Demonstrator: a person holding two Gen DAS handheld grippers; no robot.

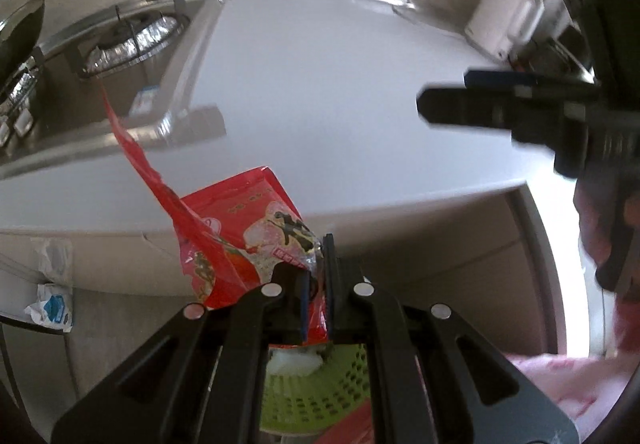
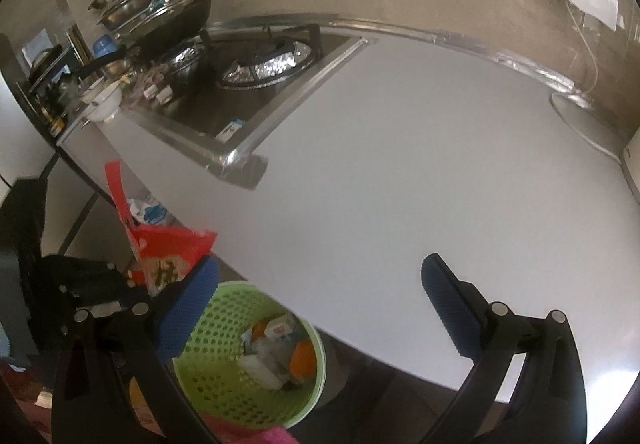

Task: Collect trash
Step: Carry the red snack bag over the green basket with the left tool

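The left hand-held gripper (image 1: pixel 318 272) is pinching a red snack bag (image 1: pixel 248 240). Its two fingers are pressed together on the bottom corner of the bag. The bag sticks up from the fingers, and a long red strip (image 1: pixel 132 148) torn from its top hangs off to one side. The bag is in the air, just past the front edge of the white tabletop (image 1: pixel 340 92).

Right below the left hand-held gripper is a green basket (image 2: pixel 224 356) with lots of little holes. It stands on the floor beside the tabletop. Inside it lie some scraps of trash (image 2: pixel 276 348): white bits, a small packet and something orange.

The right hand-held gripper (image 2: pixel 316 308) is spread wide. Nothing is between its blue fingertips (image 2: pixel 448 296). It hangs over the front edge of the tabletop, near the basket.

At the back of the tabletop sits a stove (image 2: pixel 264 64) with shiny foil around the burners. A dark pan (image 2: pixel 176 24) rests on one burner. A white bowl (image 2: pixel 102 100) stands beside the stove.
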